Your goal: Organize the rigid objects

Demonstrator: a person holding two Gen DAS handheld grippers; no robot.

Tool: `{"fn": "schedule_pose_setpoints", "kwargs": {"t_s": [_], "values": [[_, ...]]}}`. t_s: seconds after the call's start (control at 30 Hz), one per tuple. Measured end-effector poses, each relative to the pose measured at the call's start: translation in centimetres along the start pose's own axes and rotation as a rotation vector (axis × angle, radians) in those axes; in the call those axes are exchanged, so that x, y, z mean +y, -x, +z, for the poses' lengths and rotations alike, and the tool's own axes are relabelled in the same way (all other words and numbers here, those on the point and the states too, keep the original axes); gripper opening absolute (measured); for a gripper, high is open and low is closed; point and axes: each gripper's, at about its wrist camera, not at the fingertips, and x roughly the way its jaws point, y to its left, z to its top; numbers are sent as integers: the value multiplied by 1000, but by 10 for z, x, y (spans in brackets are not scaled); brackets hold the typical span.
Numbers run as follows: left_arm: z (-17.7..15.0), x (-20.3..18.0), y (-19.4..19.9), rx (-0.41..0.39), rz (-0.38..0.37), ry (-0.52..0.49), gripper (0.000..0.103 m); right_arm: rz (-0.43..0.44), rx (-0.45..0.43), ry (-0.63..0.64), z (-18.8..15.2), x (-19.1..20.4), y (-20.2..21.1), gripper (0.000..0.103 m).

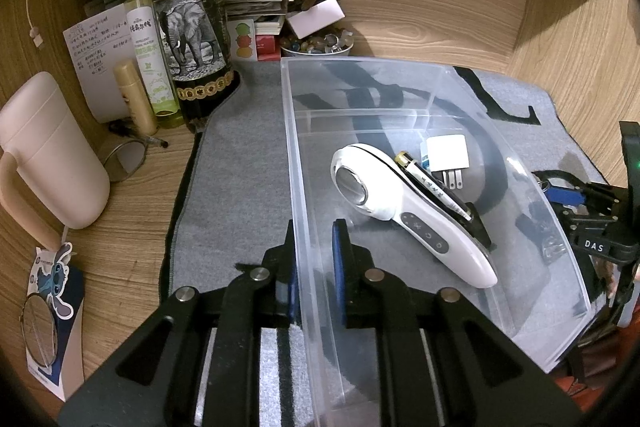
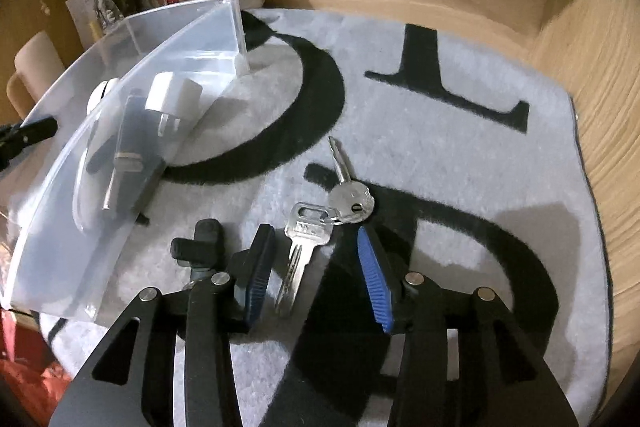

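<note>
Fingers [image 1: 340, 267] of the left gripper [image 1: 316, 279] are closed on the near left wall of the clear plastic bin [image 1: 400, 95], one pad outside the wall and one inside. Fingers [image 2: 376, 279] of the right gripper [image 2: 316, 275] stand wide apart and hold nothing; they straddle the blade of the nearer key of a bunch of keys [image 2: 320, 219].

From largest to smallest: the wooden desk [image 1: 132, 227] carries a grey mat [image 2: 460, 167] with large black letters. The bin sits on the mat's left part. A pale mug [image 1: 52, 155] stands at the desk's left edge, and a dark wine bottle [image 1: 188, 11] with an elephant label stands toward the back left corner, a green spray bottle [image 1: 146, 43] just beside it.

Inside the bin lies a white handheld device [image 1: 412, 211] with a round metal head, lying diagonally. A battery [image 1: 432, 187] rests against its far side, and a white plug adapter [image 1: 446, 157] lies just behind that.

The keys lie on the mat outside the bin, to its right, two silver keys joined by a ring.
</note>
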Motion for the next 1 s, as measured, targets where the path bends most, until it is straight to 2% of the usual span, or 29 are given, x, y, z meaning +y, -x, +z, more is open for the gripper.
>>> {"fn": "schedule_pose_setpoints", "kwargs": {"t_s": [0.07, 0.1, 0.13, 0.3, 0.63, 1.0], "values": [[0, 0, 0, 0, -3, 2, 13, -6, -11, -4, 2, -1, -1, 33], [0, 1, 0, 0, -4, 3, 13, -8, -14, -5, 3, -2, -1, 26], [0, -1, 0, 0, -3, 3, 12, -6, -15, -12, 5, -3, -1, 25], [0, -1, 0, 1, -3, 1, 13, 39, -32, -30, 9, -4, 4, 25], [0, -2, 0, 0, -1, 1, 13, 29, -140, -23, 21, 0, 36, 25], [0, -2, 0, 0, -2, 3, 13, 48, -272, 54, 52, 22, 68, 25]]}}
